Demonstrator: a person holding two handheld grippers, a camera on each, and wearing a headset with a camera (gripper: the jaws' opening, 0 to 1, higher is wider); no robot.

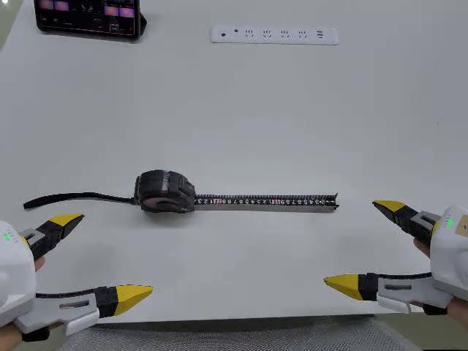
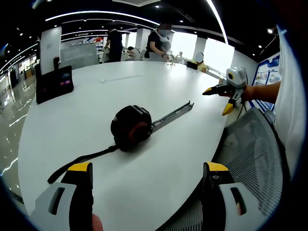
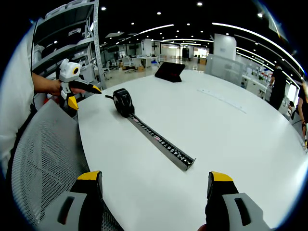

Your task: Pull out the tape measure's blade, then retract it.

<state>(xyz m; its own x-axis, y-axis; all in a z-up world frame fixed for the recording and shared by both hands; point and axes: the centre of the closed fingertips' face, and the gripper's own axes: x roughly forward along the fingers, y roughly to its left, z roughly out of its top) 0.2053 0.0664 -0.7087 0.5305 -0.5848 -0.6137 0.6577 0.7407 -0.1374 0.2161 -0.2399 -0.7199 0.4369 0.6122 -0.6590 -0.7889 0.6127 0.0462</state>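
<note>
Yellow-tipped left tongs [image 1: 115, 254] wide open, empty, right tongs [image 1: 351, 242] too

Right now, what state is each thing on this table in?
Tape measure: lying on the table, unheld.
Blade: pulled out, flat on the table.
Strap: lying loose.
Left gripper: open, empty.
Right gripper: open, empty.
Tablet: propped up, screen lit.
Power strip: nothing plugged in.

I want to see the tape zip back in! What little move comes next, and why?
Probably the open left gripper should move onto the case to steady it: the blade lies pulled out on the table, and the right gripper is open too, touching nothing.
</note>
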